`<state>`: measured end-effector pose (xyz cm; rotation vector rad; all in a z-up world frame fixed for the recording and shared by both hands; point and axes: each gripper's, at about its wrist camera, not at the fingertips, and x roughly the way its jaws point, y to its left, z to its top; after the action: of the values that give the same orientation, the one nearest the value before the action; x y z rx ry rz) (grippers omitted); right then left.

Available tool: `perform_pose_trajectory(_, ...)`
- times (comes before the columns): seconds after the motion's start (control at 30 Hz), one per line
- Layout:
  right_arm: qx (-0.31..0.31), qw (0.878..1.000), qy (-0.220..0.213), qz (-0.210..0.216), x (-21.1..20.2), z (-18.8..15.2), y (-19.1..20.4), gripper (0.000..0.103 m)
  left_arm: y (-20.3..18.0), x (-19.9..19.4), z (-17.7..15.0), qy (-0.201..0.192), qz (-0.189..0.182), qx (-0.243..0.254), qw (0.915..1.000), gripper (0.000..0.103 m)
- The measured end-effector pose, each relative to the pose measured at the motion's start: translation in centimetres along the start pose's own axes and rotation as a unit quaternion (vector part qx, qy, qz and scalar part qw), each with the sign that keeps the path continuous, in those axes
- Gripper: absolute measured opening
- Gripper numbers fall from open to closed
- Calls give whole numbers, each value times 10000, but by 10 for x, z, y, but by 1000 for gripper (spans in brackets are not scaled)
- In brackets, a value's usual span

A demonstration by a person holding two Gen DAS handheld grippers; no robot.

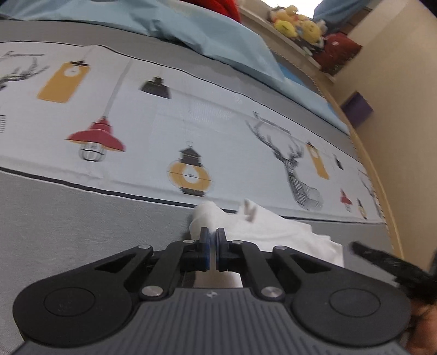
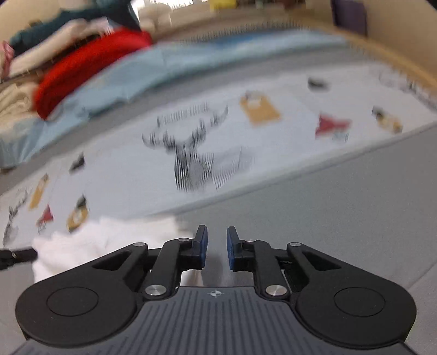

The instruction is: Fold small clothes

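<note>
A small white garment (image 1: 273,232) lies crumpled on the grey part of the bedspread (image 1: 68,232). My left gripper (image 1: 213,236) has its blue-padded jaws pressed together at the garment's left corner, where the cloth bunches up around the fingertips. In the right wrist view the same white garment (image 2: 90,245) lies to the left of my right gripper (image 2: 217,240). Its jaws stand a little apart over bare grey cloth, with nothing between them. A blurred black part of the right gripper (image 1: 387,262) shows at the right edge of the left wrist view.
The bedspread has a pale band printed with lamps and deer heads (image 1: 191,123). Beyond it lie a light blue blanket (image 1: 191,30), a red garment (image 2: 87,65) and a pile of clothes (image 2: 54,35). Plush toys (image 1: 297,21) sit on a ledge, and the wooden bed edge (image 1: 382,177) curves at the right.
</note>
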<state>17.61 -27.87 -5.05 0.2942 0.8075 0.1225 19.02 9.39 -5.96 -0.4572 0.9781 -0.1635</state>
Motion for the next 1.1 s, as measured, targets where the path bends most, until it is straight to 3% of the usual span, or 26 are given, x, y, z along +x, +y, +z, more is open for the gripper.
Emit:
perform_pose_trajectory(0.1, -228, 9945, 191, 1006, -14, -3, 9, 17, 5, -13, 2, -57, -375, -103, 9992, 4)
perform_pose_trajectory(0.2, -915, 9768, 919, 1706, -14, -19, 28, 17, 1, -18, -1, 305, -1037, 89, 9941, 5)
perform_pose_trajectory(0.27, -1471, 9701, 1388, 1340, -2, -35, 36, 16, -10, -7, -9, 822, -1161, 417, 9889, 8)
perform_pose_trajectory(0.37, -1807, 9642, 1895, 417, 22, -52, 27, 15, -24, 20, -29, 1318, -241, 1192, 9838, 7)
perform_pose_trajectory(0.5, -1154, 9798, 1549, 516, 11, -36, 15, 18, -20, 10, -19, 877, -31, 753, 9933, 13)
perform_pose_trajectory(0.53, -1060, 9825, 1444, 512, 10, -34, 13, 23, -16, 3, -17, 765, -58, 615, 9952, 21)
perform_pose_trajectory(0.57, -946, 9848, 1361, 520, 8, -32, 10, 34, -13, -3, -14, 681, -137, 481, 9964, 26)
perform_pose_trajectory(0.63, -664, 9865, 1414, 498, 11, -32, 2, 56, -9, -9, -13, 690, -237, 301, 9969, 53)
perform_pose_trajectory(0.7, -363, 9828, 1739, 502, 26, -35, -3, 58, -5, -2, -16, 937, -79, 220, 9953, 67)
perform_pose_trajectory(0.8, -90, 9796, 1965, 416, 39, -41, -4, 63, 3, 19, -21, 1520, 115, 7, 9883, 67)
perform_pose_trajectory(0.9, 209, 9796, 1928, 521, 47, -37, -5, 67, 9, 34, -22, 1669, -134, -378, 9852, 67)
perform_pose_trajectory(0.93, 285, 9789, 1938, 576, 50, -37, -3, 64, 8, 37, -22, 1703, -203, -399, 9844, 66)
perform_pose_trajectory(0.97, 324, 9780, 1953, 659, 52, -37, -2, 52, 7, 40, -22, 1713, -241, -391, 9841, 66)
perform_pose_trajectory(1.1, 366, 9773, 1937, 779, 59, -36, 2, 35, -3, 40, -22, 1586, -165, -17, 9872, 42)
